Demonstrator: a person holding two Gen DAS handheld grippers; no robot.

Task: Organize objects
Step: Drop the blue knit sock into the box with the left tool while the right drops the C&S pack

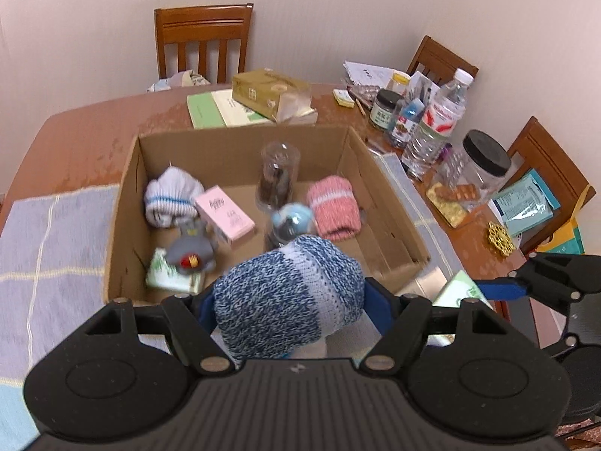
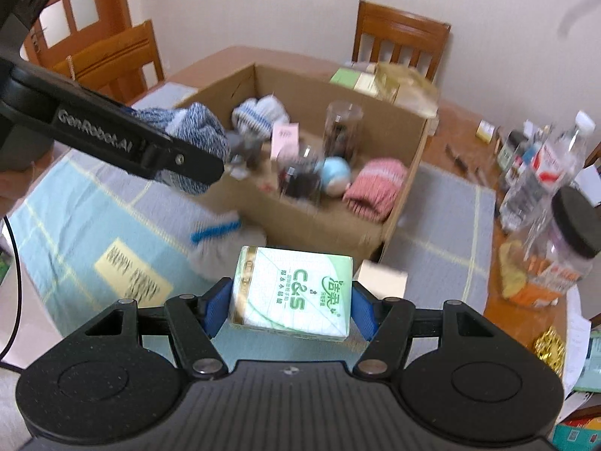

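My left gripper (image 1: 289,300) is shut on a rolled blue-and-white knit sock (image 1: 285,297), held above the near wall of the open cardboard box (image 1: 124,203). The same sock (image 2: 195,127) shows in the right wrist view, clamped by the left gripper (image 2: 188,158) at the box's left corner. My right gripper (image 2: 291,300) is shut on a green-and-white tissue pack (image 2: 293,293), held over the mat in front of the box (image 2: 330,225). Inside the box lie a white sock roll (image 1: 172,195), a pink sock roll (image 1: 332,206), a pink carton (image 1: 225,218), a clear jar (image 1: 278,176) and a grey plush toy (image 1: 189,248).
A checked blue mat (image 1: 49,263) covers the wooden table. A white sock with a blue band (image 2: 218,236) and a yellow card (image 2: 131,274) lie on the mat. Water bottles (image 1: 439,124), jars (image 1: 480,165), packets and papers crowd the table's right side. Wooden chairs (image 1: 203,37) stand around it.
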